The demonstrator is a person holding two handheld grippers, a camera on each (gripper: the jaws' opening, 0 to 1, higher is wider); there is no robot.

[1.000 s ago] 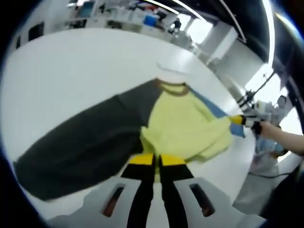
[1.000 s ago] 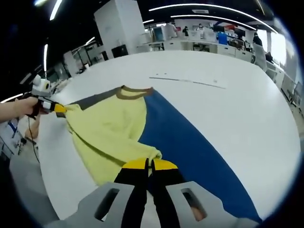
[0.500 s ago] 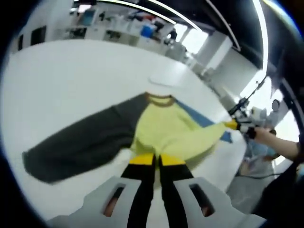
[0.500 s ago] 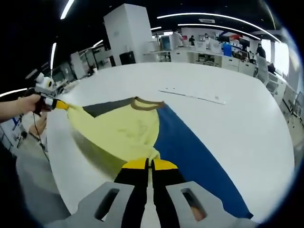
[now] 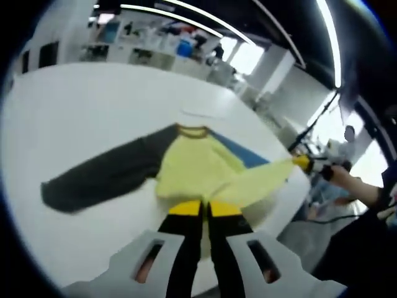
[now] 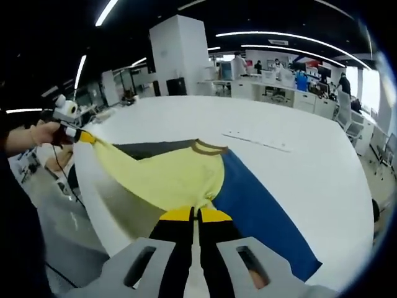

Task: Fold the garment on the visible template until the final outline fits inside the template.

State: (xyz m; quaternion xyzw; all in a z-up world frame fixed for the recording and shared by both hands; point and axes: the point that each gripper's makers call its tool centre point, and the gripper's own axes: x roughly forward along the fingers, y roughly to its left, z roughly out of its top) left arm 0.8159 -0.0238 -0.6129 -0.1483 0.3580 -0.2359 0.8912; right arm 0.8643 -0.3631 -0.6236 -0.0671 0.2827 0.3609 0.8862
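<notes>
The garment lies on the white table, its yellow body lifted at the hem; the dark grey sleeve is spread flat to one side, and the blue sleeve to the other side; the brown collar points away from the person; the left gripper is clenched on the yellow hem; the right gripper also grasps this hem at another corner, so the cloth is stretched between them.
</notes>
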